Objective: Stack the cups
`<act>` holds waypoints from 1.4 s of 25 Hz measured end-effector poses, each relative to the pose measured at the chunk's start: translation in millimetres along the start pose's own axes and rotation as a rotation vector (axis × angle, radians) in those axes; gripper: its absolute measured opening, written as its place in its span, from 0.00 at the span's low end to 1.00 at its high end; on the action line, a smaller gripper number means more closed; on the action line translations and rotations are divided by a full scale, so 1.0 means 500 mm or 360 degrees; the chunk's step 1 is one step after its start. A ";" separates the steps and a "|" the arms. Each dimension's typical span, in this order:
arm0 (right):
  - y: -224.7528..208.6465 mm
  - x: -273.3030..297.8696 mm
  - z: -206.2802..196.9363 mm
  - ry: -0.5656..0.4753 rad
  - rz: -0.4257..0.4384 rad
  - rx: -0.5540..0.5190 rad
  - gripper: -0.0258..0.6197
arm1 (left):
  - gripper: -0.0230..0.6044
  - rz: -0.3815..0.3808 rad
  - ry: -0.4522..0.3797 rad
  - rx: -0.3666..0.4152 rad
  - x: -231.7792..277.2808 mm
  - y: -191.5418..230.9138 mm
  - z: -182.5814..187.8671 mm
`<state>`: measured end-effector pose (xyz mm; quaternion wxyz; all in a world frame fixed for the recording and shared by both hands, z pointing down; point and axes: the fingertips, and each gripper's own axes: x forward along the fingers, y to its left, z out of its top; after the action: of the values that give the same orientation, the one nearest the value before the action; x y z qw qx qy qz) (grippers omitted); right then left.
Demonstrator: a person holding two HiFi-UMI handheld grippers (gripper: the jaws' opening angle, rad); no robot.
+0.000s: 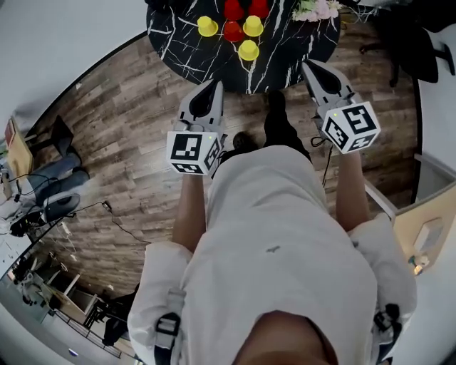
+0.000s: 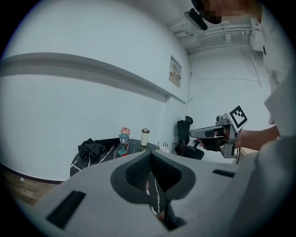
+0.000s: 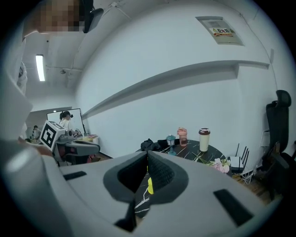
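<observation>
Several small cups stand grouped on a round black marble table (image 1: 299, 50) at the top of the head view: yellow cups (image 1: 249, 50) and red cups (image 1: 233, 31). My left gripper (image 1: 216, 85) is over the wooden floor just short of the table's near edge, jaws shut and empty. My right gripper (image 1: 307, 66) reaches the table's edge to the right of the cups, also shut and empty. A sliver of a yellow cup (image 3: 150, 185) shows below the shut jaws in the right gripper view. The left gripper view looks over its shut jaws at the table (image 2: 99, 155).
Pink flowers (image 1: 317, 8) lie on the table's right part. A tumbler (image 3: 204, 140), a pink bottle (image 3: 182, 135), a small lantern (image 3: 171, 141) and a dark cloth (image 3: 149, 145) stand at its far side. A black office chair (image 1: 406, 36) is at the right.
</observation>
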<state>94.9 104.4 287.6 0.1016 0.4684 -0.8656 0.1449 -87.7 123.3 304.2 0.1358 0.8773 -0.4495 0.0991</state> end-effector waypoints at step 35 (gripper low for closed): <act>-0.168 0.419 -0.178 0.0692 0.0600 -0.0564 0.35 | 0.05 0.0641 0.0129 -0.0213 0.180 0.023 0.017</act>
<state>55.6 -72.2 449.2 0.3351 0.2332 -0.9068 0.1051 -44.8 45.8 324.6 0.1891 0.7541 -0.6155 0.1294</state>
